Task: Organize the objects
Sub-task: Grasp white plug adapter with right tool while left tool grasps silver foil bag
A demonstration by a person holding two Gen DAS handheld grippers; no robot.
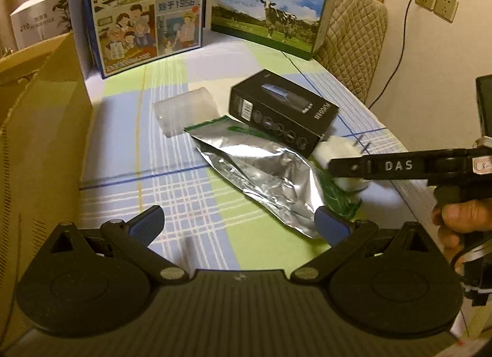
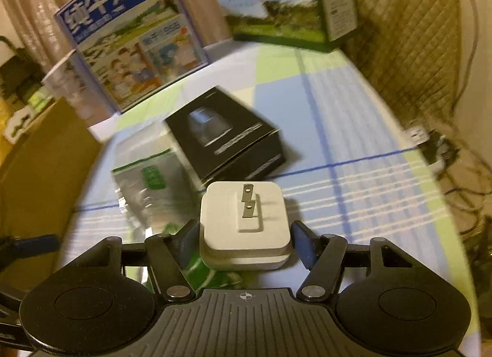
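White plug adapter (image 2: 244, 224) sits between my right gripper (image 2: 246, 241) fingers, prongs pointing away from the camera. Pads are right at its sides and it looks clamped; whether it's off the table or resting on it, can't tell. Right wrist view is motion-blurred, so I'd guess it's in transit

Left wrist view shows the same adapter (image 1: 336, 149) half hidden behind the right gripper's arm (image 1: 399, 166), just beside the black product box (image 1: 283, 110) and at the edge of the silver foil pouch (image 1: 261, 172)

My left gripper (image 1: 238, 224) is spread wide, nothing in it, hovering low over the checked tablecloth (image 1: 184, 197) near the pouch's near corner

Outward from there:
- clear plastic roll or cup (image 1: 186, 110) lying on its side, just left of the pouch
- green leafy-looking thing (image 1: 338, 200) under the pouch's right side, can't tell what it is
- open cardboard carton (image 1: 40, 129) at the left edge of the table, my guess for the drop target
- two milk cartons at the back, blue one (image 1: 144, 9) and green cow one (image 1: 267, 9)

Progress, as a judgement: early. One item in hand, none visibly stowed; carton's inside isn't visible. Left to do: box, pouch, plastic piece, green item, all loose mid-table

Risk: small smooth adapter, could twist in the pads
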